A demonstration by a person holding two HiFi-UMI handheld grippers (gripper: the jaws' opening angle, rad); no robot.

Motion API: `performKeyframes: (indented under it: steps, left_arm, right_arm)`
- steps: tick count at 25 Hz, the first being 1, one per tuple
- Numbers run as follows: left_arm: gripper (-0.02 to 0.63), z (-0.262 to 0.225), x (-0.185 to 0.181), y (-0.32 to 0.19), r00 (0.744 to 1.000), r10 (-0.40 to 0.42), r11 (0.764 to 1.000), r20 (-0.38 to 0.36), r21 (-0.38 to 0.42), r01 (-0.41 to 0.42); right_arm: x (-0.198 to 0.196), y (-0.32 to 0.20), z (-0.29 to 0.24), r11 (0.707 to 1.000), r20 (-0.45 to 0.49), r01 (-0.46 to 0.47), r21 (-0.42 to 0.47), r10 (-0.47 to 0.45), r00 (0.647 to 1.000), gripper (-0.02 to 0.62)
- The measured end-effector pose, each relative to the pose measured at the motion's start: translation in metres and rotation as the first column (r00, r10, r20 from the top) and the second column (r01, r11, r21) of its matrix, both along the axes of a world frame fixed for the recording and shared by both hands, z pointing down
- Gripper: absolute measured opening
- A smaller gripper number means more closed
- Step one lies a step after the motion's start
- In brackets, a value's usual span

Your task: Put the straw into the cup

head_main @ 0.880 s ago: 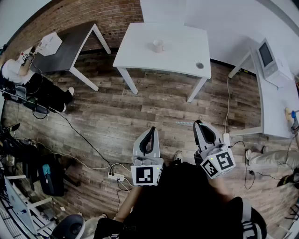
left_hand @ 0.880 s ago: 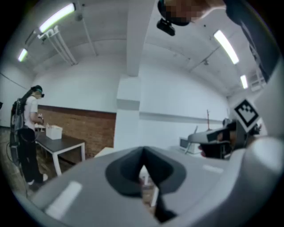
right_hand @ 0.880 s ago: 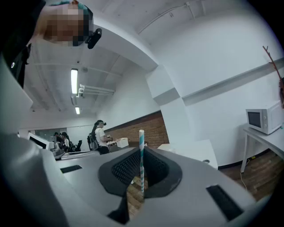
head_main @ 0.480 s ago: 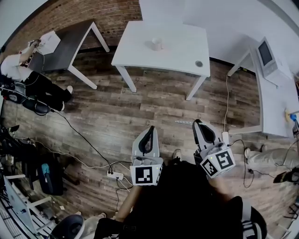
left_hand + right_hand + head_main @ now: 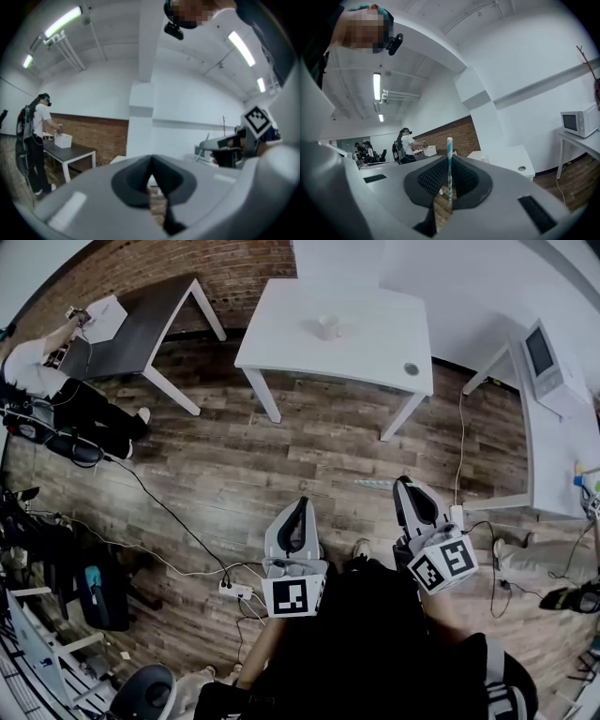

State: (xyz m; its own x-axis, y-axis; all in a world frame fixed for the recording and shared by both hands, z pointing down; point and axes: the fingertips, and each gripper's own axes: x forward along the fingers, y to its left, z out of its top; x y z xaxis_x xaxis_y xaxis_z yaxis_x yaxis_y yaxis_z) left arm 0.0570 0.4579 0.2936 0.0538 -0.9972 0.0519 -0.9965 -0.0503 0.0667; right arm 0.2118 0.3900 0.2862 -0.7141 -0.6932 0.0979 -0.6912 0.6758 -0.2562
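Teal-and-white striped paper straw (image 5: 449, 164), pinched in my right gripper's (image 5: 416, 509) jaws, one end standing clear above them. Left gripper (image 5: 297, 523): jaws pressed together on nothing. The small white cup (image 5: 327, 327) sits on the white worktop (image 5: 375, 343) well ahead across the wooden floor (image 5: 281, 446), ahead-left of the straw, closer in line with my left gripper.

Side by side, the left gripper (image 5: 303, 502) is closed empty; the right gripper (image 5: 406, 487) pinches the straw (image 5: 449, 169).
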Motion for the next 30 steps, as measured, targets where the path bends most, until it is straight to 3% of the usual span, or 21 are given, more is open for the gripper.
performKeyframes:
  steps: [10, 16, 30]
  left_arm:
    - [0.003, 0.002, -0.053, 0.004, 0.999, 0.041, 0.999, -0.016, 0.023, -0.041]
    - [0.005, 0.01, -0.06, -0.007, 0.997, 0.053, 0.999, -0.051, 0.007, -0.053]
    - [0.003, 0.01, -0.065, -0.129, 0.997, 0.069, 0.997, -0.014, -0.013, -0.069]
  right_arm:
    - [-0.051, 0.008, 0.007, 0.999, -0.014, -0.036, -0.003, 0.036, 0.999, 0.023]
    - [-0.062, -0.002, 0.007, 0.999, -0.026, -0.039, 0.0, 0.039, 0.999, 0.023]
    - [-0.074, -0.117, 0.016, 0.999, 0.002, -0.024, -0.031, 0.024, 1.0, 0.023]
